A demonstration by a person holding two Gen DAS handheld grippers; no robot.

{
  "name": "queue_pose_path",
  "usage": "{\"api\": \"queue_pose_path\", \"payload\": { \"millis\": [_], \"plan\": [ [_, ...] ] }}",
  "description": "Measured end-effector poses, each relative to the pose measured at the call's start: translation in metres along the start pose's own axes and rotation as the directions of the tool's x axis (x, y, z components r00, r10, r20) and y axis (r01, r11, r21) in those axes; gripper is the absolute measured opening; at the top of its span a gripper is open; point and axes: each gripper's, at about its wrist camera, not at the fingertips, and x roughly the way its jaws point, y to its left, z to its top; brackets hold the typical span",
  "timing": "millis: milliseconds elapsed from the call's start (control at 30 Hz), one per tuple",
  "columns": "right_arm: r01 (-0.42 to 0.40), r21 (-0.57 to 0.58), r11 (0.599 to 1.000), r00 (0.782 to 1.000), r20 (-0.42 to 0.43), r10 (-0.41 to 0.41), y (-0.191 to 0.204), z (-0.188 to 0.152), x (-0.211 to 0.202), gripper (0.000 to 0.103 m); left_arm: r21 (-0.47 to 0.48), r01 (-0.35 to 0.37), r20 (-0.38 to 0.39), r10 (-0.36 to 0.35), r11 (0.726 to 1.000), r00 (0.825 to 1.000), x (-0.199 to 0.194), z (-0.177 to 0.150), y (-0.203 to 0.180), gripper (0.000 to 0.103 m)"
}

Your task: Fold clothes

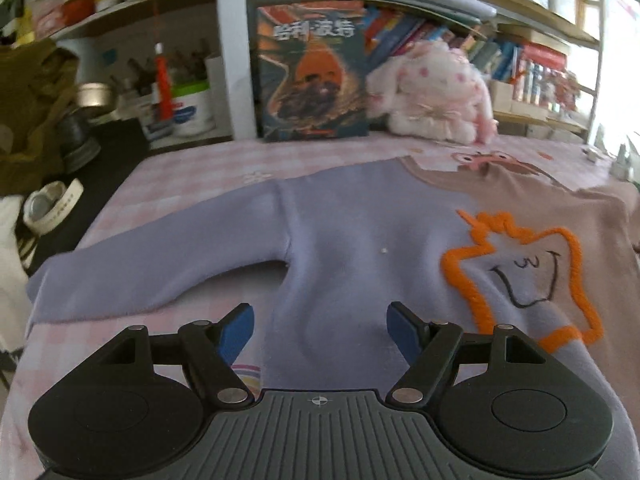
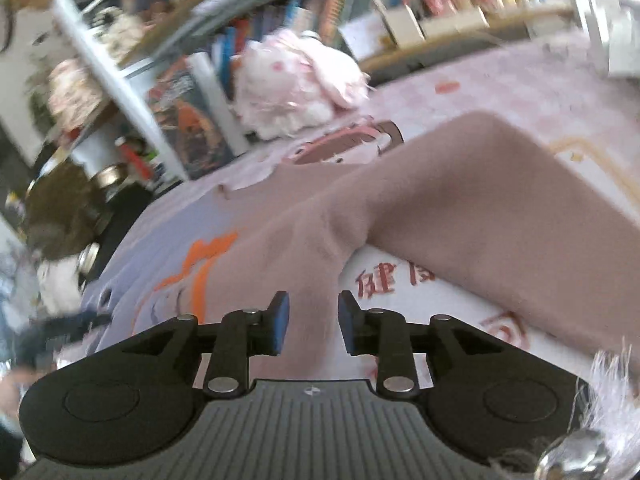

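A two-tone sweatshirt lies flat on a pink checked table cover (image 1: 192, 168). Its lavender half (image 1: 340, 232) with one sleeve (image 1: 140, 272) spread to the left fills the left wrist view; an orange outlined smiling figure (image 1: 520, 272) marks the chest. The mauve half (image 2: 320, 216) and its sleeve (image 2: 500, 208) show in the right wrist view. My left gripper (image 1: 320, 332) is open and empty above the lavender body near the hem. My right gripper (image 2: 313, 322) is open and empty over the mauve side below the armpit.
A shelf with books stands behind the table, with a large upright book (image 1: 312, 72) and a pink plush rabbit (image 1: 432, 88) at the table's back edge. Jars, a tub (image 1: 192, 108) and a brown bag (image 1: 28, 112) crowd the left side.
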Motion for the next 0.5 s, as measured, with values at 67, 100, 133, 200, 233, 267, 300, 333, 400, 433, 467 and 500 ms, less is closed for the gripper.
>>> {"api": "queue_pose_path", "payload": {
  "millis": [67,100,133,200,233,267,300,333,400,433,467,500],
  "plan": [
    [0.024,0.011,1.0,1.0,0.019,-0.025,-0.003,0.018,0.019,0.006,-0.026,0.013,0.005,-0.013,1.0,1.0,0.002,0.0,0.0,0.075],
    [0.045,0.01,0.999,0.998,0.037,-0.045,-0.004,0.032,0.028,0.005,-0.039,0.02,0.008,-0.02,0.999,1.0,0.003,-0.001,0.001,0.075],
    [0.07,0.001,0.998,0.996,0.055,-0.07,-0.004,0.046,0.036,0.002,-0.05,0.029,0.006,-0.029,0.998,1.0,0.007,-0.001,-0.002,0.075],
    [0.171,-0.084,0.982,0.981,0.103,-0.162,0.003,0.072,0.06,0.002,-0.066,0.044,0.001,-0.044,0.997,0.999,0.015,0.001,-0.01,0.075],
    [0.211,-0.125,0.97,0.974,0.112,-0.197,0.007,0.084,0.075,0.003,-0.063,0.049,0.004,-0.049,0.997,0.999,0.017,0.003,-0.014,0.075],
    [0.217,-0.145,0.965,0.975,0.085,-0.206,0.009,0.093,0.09,0.004,-0.059,0.054,0.007,-0.054,0.997,0.999,0.019,0.005,-0.018,0.075],
    [0.211,-0.151,0.966,0.977,0.043,-0.207,0.007,0.098,0.103,0.005,-0.052,0.055,0.011,-0.054,0.997,0.998,0.02,0.005,-0.023,0.075],
    [0.21,-0.151,0.966,0.977,0.006,-0.211,0.005,0.102,0.112,0.005,-0.049,0.049,0.012,-0.049,0.998,0.999,0.02,0.005,-0.023,0.075],
    [0.212,-0.176,0.961,0.977,0.007,-0.214,0.004,0.1,0.11,0.005,-0.044,0.036,0.014,-0.035,0.998,0.999,0.02,0.004,-0.023,0.075],
    [0.212,-0.2,0.957,0.977,0.021,-0.212,0.005,0.096,0.103,0.005,-0.051,0.034,0.014,-0.033,0.998,0.999,0.018,0.002,-0.02,0.075],
    [0.211,-0.232,0.949,0.977,0.036,-0.209,0.006,0.089,0.093,0.007,-0.059,0.033,0.013,-0.033,0.998,0.999,0.016,0.0,-0.016,0.075],
    [0.212,-0.265,0.941,0.977,0.047,-0.207,0.007,0.082,0.081,0.013,-0.067,0.033,0.013,-0.032,0.997,0.999,0.013,-0.002,-0.012,0.075]
  ]
}}
